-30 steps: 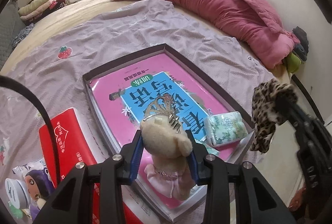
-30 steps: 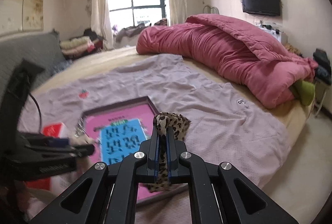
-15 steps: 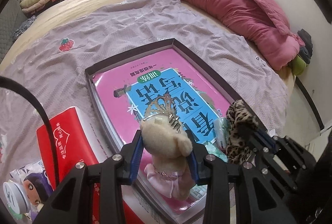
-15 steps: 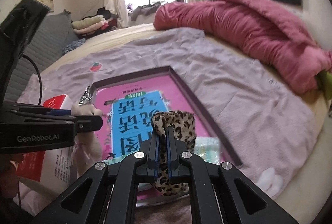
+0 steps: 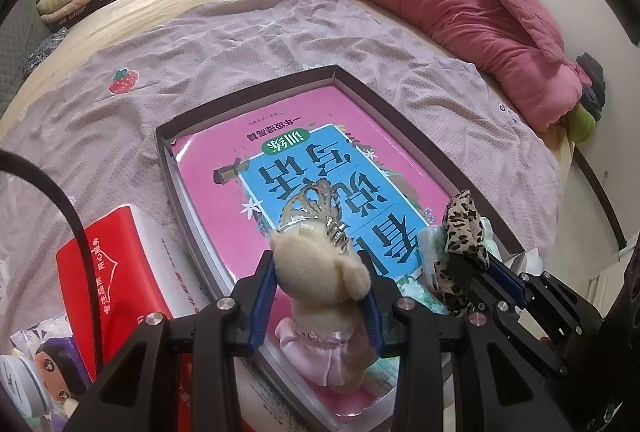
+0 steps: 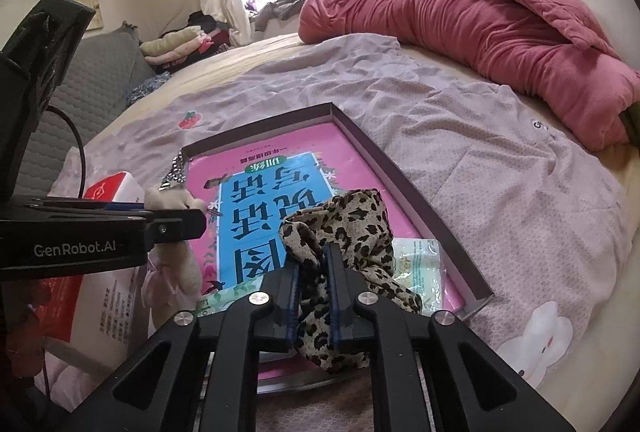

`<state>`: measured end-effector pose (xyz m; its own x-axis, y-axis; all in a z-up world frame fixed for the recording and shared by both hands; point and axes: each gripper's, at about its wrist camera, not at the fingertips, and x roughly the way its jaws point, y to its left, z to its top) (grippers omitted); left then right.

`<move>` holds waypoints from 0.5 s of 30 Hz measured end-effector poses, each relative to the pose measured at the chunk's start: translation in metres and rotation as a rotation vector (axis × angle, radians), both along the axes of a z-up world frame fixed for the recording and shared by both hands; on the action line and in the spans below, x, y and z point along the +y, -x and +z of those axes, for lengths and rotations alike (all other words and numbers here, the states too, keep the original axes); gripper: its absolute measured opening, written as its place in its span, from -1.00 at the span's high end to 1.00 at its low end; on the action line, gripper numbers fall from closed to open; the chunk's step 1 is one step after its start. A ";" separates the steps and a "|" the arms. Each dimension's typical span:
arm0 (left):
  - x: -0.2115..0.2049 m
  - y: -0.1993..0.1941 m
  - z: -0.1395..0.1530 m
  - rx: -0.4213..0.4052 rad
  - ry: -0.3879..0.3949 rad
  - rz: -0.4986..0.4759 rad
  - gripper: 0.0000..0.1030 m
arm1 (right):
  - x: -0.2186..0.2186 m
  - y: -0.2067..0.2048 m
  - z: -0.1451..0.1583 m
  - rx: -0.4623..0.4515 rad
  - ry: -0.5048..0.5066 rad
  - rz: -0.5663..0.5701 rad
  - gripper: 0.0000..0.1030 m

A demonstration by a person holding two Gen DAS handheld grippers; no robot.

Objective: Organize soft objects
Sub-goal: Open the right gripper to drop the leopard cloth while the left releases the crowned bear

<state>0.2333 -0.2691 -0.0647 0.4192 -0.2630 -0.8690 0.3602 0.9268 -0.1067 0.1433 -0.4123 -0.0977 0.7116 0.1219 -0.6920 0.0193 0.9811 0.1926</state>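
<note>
Left wrist: left tool (image 5: 320,296) clamps plush bear (image 5: 320,272) at 6 o'clock over box (image 5: 248,96) on bed. Right wrist: right tool (image 6: 314,292) at 6 o'clock, jaws just been opening, slightly parted, leopard scrunchie (image 6: 352,228) between them over pink book (image 6: 280,168).

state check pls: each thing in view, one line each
left gripper: shut on the plush bear
plush bear: upright, held over the tray's near end
right gripper: jaws just opening, scrunchie between them
leopard scrunchie: in the tray, on the tissue pack
tissue pack: lying in the tray
tray: open, pink book inside
</note>
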 end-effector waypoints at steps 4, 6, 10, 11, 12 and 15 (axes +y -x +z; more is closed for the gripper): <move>-0.002 0.000 -0.002 0.004 -0.005 0.001 0.24 | -0.003 0.001 -0.003 0.011 -0.002 -0.011 0.50; -0.004 0.001 -0.003 0.006 -0.008 -0.003 0.24 | -0.005 0.001 -0.004 0.015 -0.004 -0.022 0.48; -0.005 0.000 -0.005 0.004 -0.013 -0.004 0.24 | -0.008 0.002 -0.005 0.020 0.027 -0.049 0.36; -0.004 0.000 -0.005 0.005 -0.010 -0.005 0.24 | -0.009 0.002 -0.004 0.015 0.032 -0.057 0.19; -0.005 0.000 -0.006 0.006 -0.011 -0.004 0.24 | -0.009 0.002 -0.005 0.015 0.037 -0.061 0.09; -0.005 0.001 -0.005 0.004 -0.014 -0.005 0.24 | -0.010 0.003 -0.003 0.004 0.028 -0.062 -0.13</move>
